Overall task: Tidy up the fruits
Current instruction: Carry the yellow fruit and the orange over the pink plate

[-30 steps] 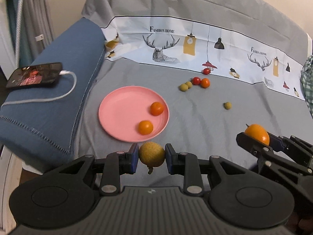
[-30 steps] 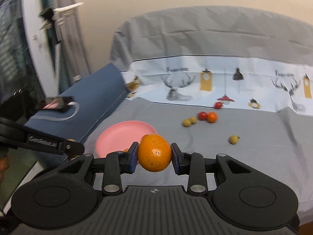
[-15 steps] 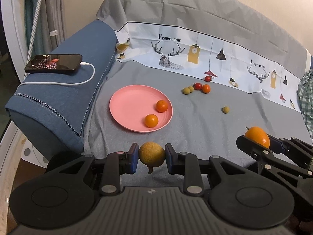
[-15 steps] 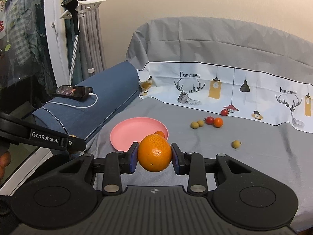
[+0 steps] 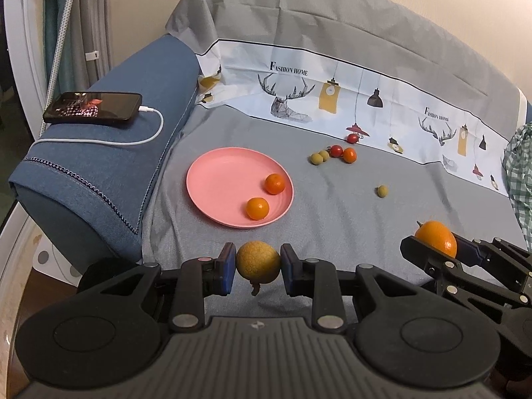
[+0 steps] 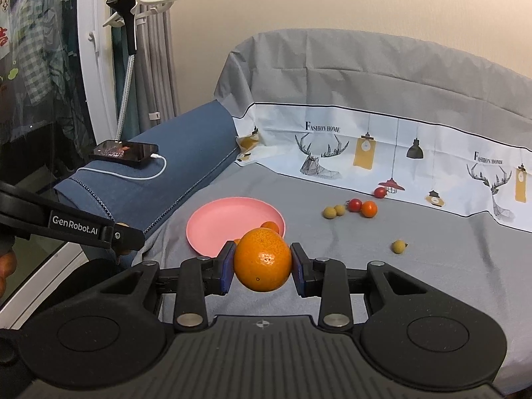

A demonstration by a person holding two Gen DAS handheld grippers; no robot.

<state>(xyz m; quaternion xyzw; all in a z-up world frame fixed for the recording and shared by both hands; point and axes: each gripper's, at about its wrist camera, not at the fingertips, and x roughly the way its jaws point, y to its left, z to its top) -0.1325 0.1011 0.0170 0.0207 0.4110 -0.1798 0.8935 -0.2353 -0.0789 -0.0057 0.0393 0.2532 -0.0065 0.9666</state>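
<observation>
A black phone (image 5: 93, 108) lies on the blue armrest (image 5: 109, 153). The round pink plate (image 5: 216, 179) holds two small oranges. The left gripper (image 5: 258, 269) fingers clamp a rough yellow-brown round fruit (image 5: 257, 261); the right gripper (image 6: 262, 264) fingers pinch a large orange (image 6: 262, 259) above the grey sheet (image 5: 349, 212).

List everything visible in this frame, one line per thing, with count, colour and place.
plate: 1, pink, on the grey sheet
small oranges: 2, orange, on the plate
loose small fruits: 6, red, orange and olive, on the sheet beyond the plate
grey sheet: 1, grey with a printed white band, over the sofa
phone: 1, black, on the blue armrest, white cable plugged in
yellow-brown fruit: 1, in the left gripper
large orange: 1, orange, in the right gripper
</observation>
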